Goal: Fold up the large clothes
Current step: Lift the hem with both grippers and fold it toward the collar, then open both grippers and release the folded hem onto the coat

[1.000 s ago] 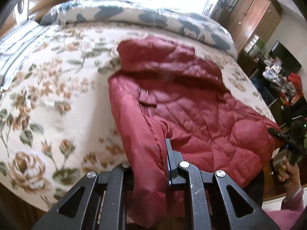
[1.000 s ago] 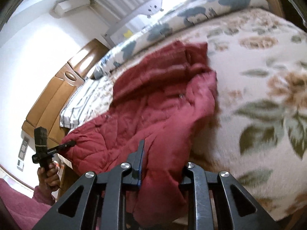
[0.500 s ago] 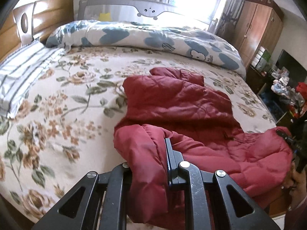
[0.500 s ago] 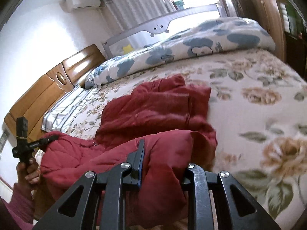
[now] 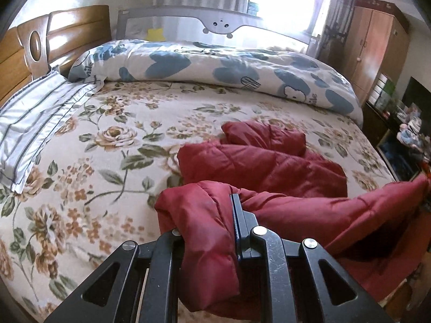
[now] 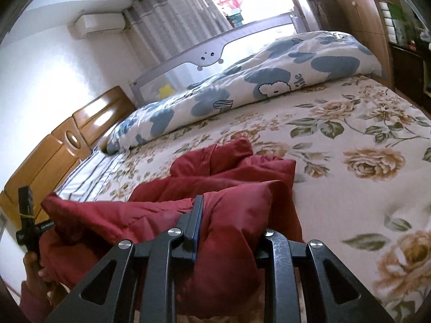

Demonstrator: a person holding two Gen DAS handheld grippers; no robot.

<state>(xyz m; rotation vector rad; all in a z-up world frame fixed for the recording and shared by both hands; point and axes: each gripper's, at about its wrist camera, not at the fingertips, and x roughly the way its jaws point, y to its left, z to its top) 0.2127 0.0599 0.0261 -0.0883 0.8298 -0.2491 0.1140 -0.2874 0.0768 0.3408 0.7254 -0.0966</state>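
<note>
- On the near side of the bed (image 5: 80,161), a red padded jacket (image 5: 258,161) lies partly on the flowered cover and partly lifted off it, its near edge raised between two hand-held tongs.
- Left tongs (image 5: 207,215) are clenched on a thick bunch of the jacket's edge; the cloth bulges between the fingers and hangs down over the frame.
- Right tongs (image 6: 231,215) are likewise clamped on a fat fold of the same jacket (image 6: 234,167), at its other near corner.
- My guess is that the two corners are held up and apart so the near edge stays stretched and can be carried over the part that rests on the bed; that would make the fold lie straight rather than bunch up.
- Far end of the jacket is humped near the middle of the bed, short of the blue-patterned quilt (image 5: 215,67) rolled along the far side.
- Left view alone shows the striped pillow (image 5: 35,123) by the wooden headboard (image 5: 54,37), and the wardrobe (image 5: 377,45) with cluttered shelves off to the right.
- Right view alone shows the person's left hand (image 6: 33,262) gripping the handle of the other tool, with the jacket drawn taut towards it, and an air conditioner (image 6: 99,24) high on the wall.
</note>
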